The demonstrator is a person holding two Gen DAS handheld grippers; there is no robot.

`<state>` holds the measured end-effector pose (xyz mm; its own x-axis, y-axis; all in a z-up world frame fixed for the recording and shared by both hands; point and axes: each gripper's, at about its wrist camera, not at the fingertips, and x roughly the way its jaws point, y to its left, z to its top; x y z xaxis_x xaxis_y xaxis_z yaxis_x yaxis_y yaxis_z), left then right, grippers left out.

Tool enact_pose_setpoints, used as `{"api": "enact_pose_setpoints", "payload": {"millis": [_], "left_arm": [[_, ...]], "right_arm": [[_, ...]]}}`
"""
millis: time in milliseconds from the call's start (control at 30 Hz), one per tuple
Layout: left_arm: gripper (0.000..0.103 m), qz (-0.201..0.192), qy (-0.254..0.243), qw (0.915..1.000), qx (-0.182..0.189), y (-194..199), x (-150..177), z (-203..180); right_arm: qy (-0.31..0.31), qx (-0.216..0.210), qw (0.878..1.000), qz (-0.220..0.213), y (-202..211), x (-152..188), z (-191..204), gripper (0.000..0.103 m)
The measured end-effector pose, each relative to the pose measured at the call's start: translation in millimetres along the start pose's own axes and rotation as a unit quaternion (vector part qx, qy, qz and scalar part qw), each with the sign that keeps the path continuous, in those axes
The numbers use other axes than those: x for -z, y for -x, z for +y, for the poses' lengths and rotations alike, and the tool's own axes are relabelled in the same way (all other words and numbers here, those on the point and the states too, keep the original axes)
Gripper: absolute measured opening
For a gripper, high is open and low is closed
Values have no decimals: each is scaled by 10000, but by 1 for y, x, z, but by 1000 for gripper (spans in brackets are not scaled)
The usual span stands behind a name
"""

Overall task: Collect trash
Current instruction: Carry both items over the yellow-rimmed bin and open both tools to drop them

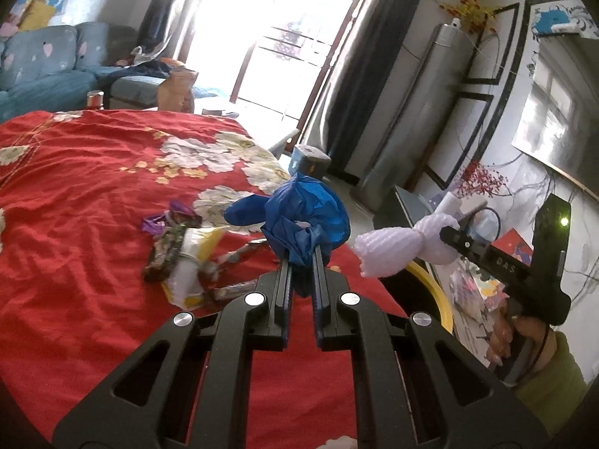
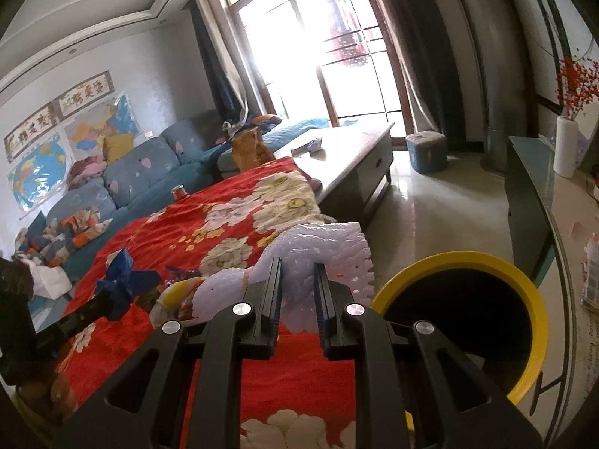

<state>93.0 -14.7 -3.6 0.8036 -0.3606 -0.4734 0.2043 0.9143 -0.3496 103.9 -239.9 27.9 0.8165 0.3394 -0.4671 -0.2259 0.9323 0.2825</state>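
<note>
My left gripper [image 1: 301, 252] is shut on a crumpled blue plastic bag [image 1: 303, 217], held above the red flowered cloth [image 1: 86, 194]. The same blue bag [image 2: 123, 280] shows at the left of the right wrist view. My right gripper [image 2: 297, 265] is shut on a white foam net sleeve [image 2: 322, 247], just left of the yellow-rimmed bin [image 2: 460, 321]. From the left wrist view, that white foam sleeve [image 1: 393, 247] hangs at the right gripper [image 1: 455, 237] over the cloth's right edge, with the bin's yellow rim [image 1: 438, 295] below it. Several wrappers [image 1: 179, 254] lie on the cloth.
A blue sofa [image 2: 131, 179] runs along the far side. A brown paper bag [image 2: 249, 147] and a can [image 2: 179, 191] stand past the cloth. A low table [image 2: 355, 157] extends toward the window, a blue stool [image 2: 426, 151] sits on the floor, a cabinet [image 2: 531, 194] stands right.
</note>
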Motion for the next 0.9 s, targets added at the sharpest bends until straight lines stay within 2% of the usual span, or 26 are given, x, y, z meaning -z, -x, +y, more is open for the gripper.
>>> {"api": "enact_pose_setpoints", "payload": {"millis": [533, 900], "left_arm": [[5, 340, -596, 9972, 300, -34, 7, -52], [5, 746, -1267, 9874, 594, -70, 26, -107]], "right_arm": [[-270, 588, 9977, -215, 12, 1, -47, 16], [-552, 1103, 9919, -287, 15, 8, -94, 16]]}}
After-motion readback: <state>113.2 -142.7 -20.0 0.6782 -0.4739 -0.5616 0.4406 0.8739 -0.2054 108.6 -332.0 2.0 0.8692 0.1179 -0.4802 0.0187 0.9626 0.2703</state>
